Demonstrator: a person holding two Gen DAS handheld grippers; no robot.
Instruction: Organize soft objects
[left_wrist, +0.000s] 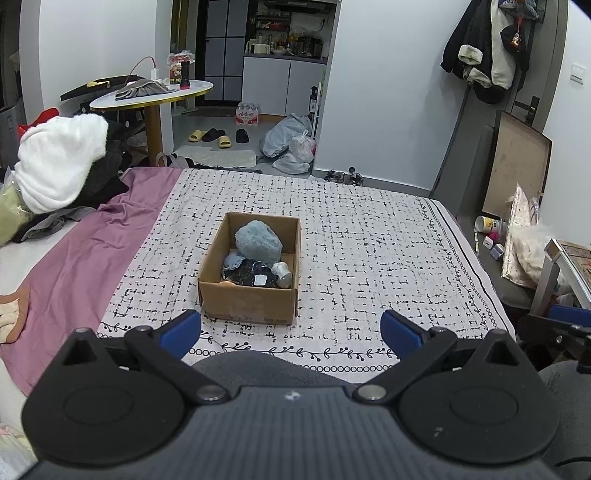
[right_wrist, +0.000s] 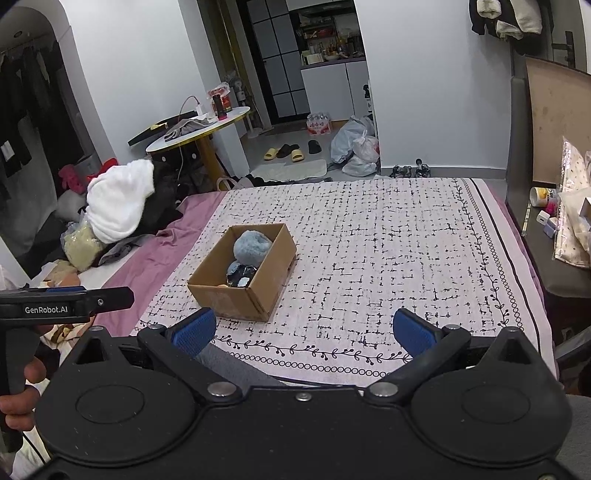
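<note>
A patterned bedspread (left_wrist: 369, 236) covers the bed, and a cardboard box (left_wrist: 248, 305) sits on it, dead ahead of both grippers with its long axis running away from them. The left gripper (left_wrist: 291, 330) hangs released and empty just short of the box's near wall, so it looks the nearer of the two. The right gripper (right_wrist: 304, 328) is likewise spread wide with nothing in it, the box ahead and a little to its left. Inside the box, a fluffy blue-grey bundle (left_wrist: 258, 242) fills the far end. A dark patterned cloth (left_wrist: 251, 275) lies in the near end with a small grey rolled piece (left_wrist: 283, 274) beside it. No soft thing lies loose on the bedspread around the box, so the sorting looks close to done.
</note>
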